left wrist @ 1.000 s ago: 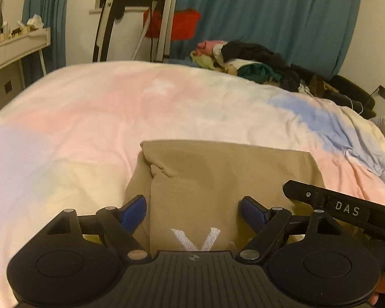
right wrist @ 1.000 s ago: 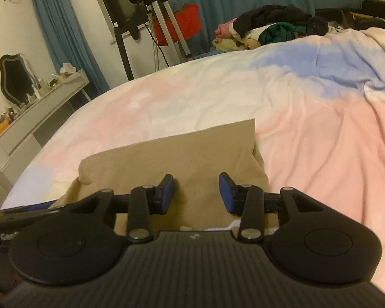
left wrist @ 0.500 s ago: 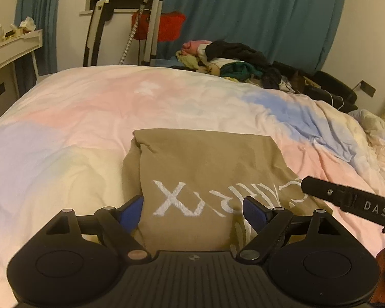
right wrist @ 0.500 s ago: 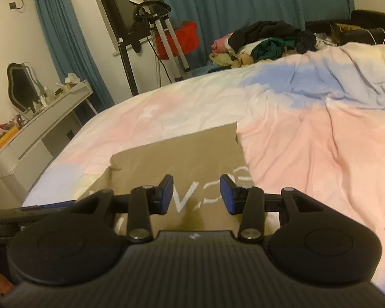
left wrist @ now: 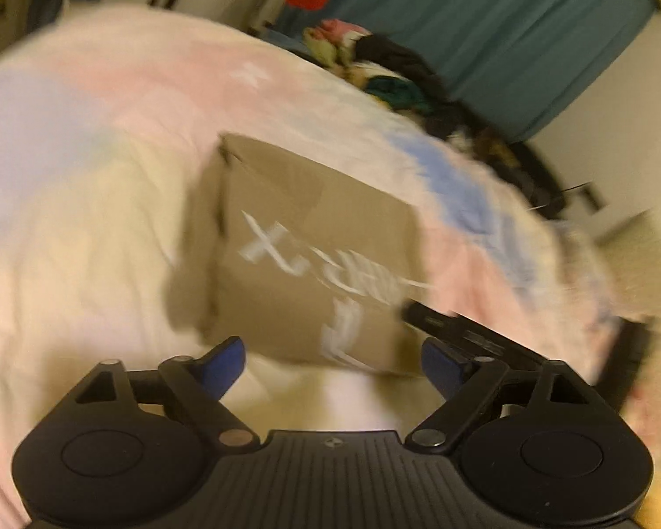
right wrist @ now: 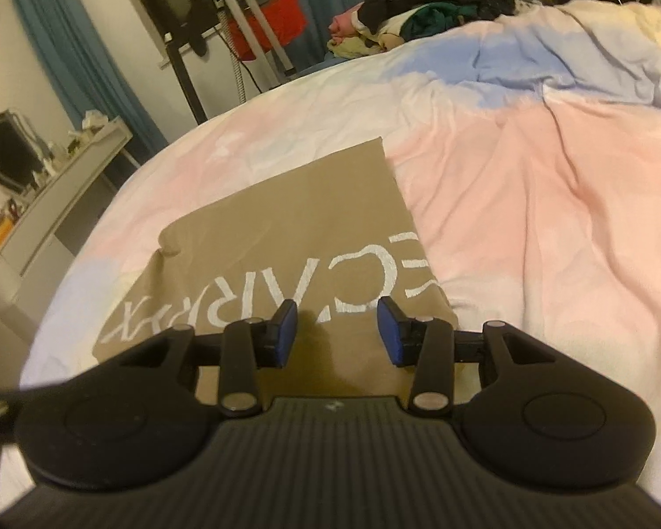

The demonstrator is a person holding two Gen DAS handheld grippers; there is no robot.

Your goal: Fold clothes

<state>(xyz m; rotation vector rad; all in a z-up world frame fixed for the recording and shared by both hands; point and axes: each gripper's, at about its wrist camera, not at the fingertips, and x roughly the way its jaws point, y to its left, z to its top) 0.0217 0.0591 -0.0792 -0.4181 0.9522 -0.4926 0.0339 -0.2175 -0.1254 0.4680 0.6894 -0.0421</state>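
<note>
1. The tan garment (right wrist: 282, 229), printed with white lettering, lies folded into a flat rectangle on the pastel bed cover (right wrist: 529, 203), in the near middle of the bed; we see no loose sleeve or hem sticking out beyond a small tuck at its far left corner.
2. On the left, our left gripper (left wrist: 332, 363) hovers just short of the garment's near edge. Its jaws have just been opening and stand wide apart, with nothing between the blue pads but bed cover. That view is blurred, so we cannot read finer detail there.
3. To the right, our right gripper (right wrist: 337, 333) sits above the near part of the garment. Its jaws stand partly apart and empty; the cloth lies flat beneath them, not pinched.
4. At the far right side of the bed a heap of unfolded clothes (right wrist: 423, 17) waits in front of the teal curtain (left wrist: 484, 17).
5. We judge this fold to be done and both hands free of it. The next move, as we see it, calls either for setting the rectangle aside or for a long reach to the far heap to pull out a fresh piece and spread it flat.
</note>
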